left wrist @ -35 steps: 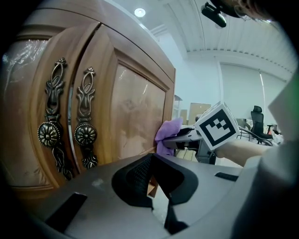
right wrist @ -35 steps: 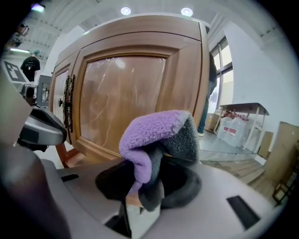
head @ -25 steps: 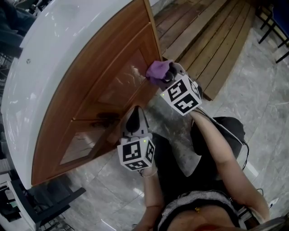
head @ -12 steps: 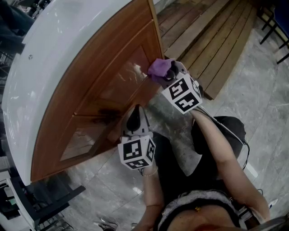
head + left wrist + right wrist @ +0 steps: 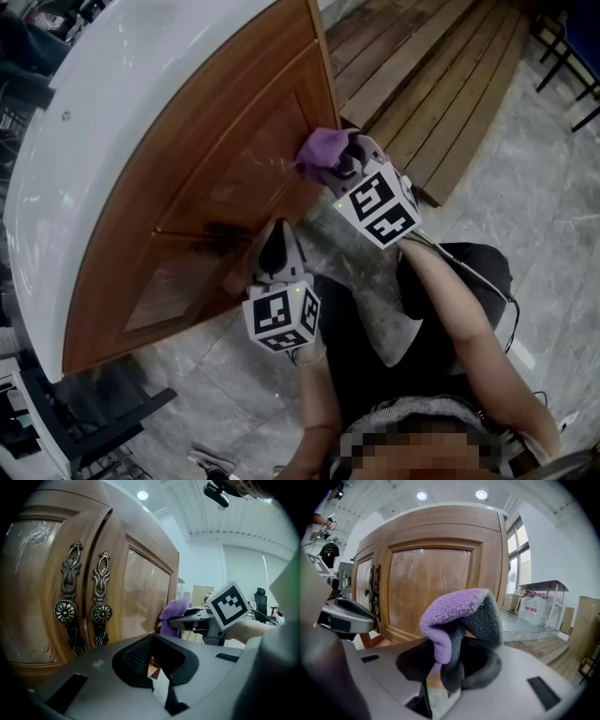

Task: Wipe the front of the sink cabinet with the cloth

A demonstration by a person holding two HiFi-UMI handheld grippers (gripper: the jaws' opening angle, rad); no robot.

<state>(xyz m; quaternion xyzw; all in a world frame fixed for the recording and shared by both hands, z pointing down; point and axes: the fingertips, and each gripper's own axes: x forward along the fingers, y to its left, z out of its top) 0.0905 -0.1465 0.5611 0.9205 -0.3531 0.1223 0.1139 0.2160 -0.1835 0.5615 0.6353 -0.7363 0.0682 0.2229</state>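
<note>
The sink cabinet has a brown wooden front (image 5: pixel 216 178) with two panelled doors under a white top (image 5: pixel 122 84). My right gripper (image 5: pixel 339 161) is shut on a purple and grey cloth (image 5: pixel 322 150), which is against the right door near its right edge. In the right gripper view the cloth (image 5: pixel 459 620) bulges out of the jaws in front of the door panel (image 5: pixel 426 588). My left gripper (image 5: pixel 272 251) is shut and holds nothing, just below the ornate metal handles (image 5: pixel 65 611) where the doors meet. The cloth (image 5: pixel 173 613) also shows in the left gripper view.
Wooden planks (image 5: pixel 441 84) lie on the floor right of the cabinet. Grey marble floor (image 5: pixel 525 216) runs under me. A dark metal frame (image 5: pixel 103 422) stands at the lower left, and black chair legs (image 5: pixel 562 56) are at the upper right. My dark-clothed knee (image 5: pixel 469 267) is below the right gripper.
The right gripper with the cloth shifted slightly up and right, then back left and down on the right door. The left gripper stayed put.
</note>
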